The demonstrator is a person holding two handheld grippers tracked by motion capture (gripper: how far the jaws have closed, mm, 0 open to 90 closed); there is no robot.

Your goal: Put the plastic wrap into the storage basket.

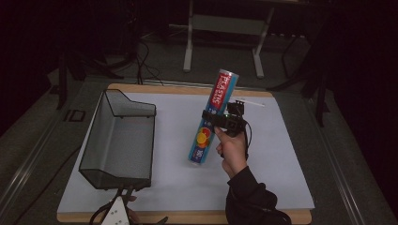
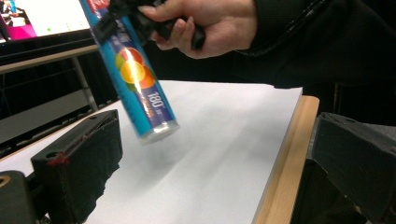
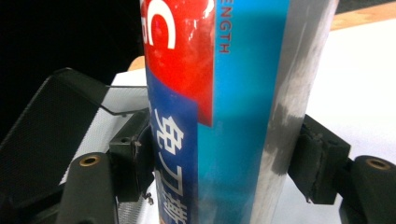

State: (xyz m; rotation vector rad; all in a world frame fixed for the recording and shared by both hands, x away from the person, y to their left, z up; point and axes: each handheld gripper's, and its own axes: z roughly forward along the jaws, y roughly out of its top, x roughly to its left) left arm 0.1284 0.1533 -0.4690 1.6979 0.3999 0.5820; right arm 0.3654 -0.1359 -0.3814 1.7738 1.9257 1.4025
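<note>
A long blue-and-red tube hangs tilted above the white sheet that covers the bench, clamped about midway along its length by the right tool. From the high view its capped top leans toward the far edge and its lower end sits clear of the sheet, out in the open stretch to the right of the black mesh basket. The right gripper view looks straight up the tube, with both black pads pressed against its sides; red lettering and white characters are cut off at the frame's edges, so the label cannot be read in full. A corner of the mesh basket shows dimly behind the left jaw.

The person's right hand wraps the tool's handle, the dark sleeve running off the bottom of the high view. In the left gripper view the same hand appears at the top of the frame, its tool largely covered by the fingers, and the tube's lower end shows orange fruit artwork and a foil rim floating above the sheet.

The left tool sits at the near edge of the bench, just below the basket, mostly cropped out. Its own view shows two black jaws standing well apart with nothing between them, so it appears open. The room beyond the bench is too dark to make out.
</note>
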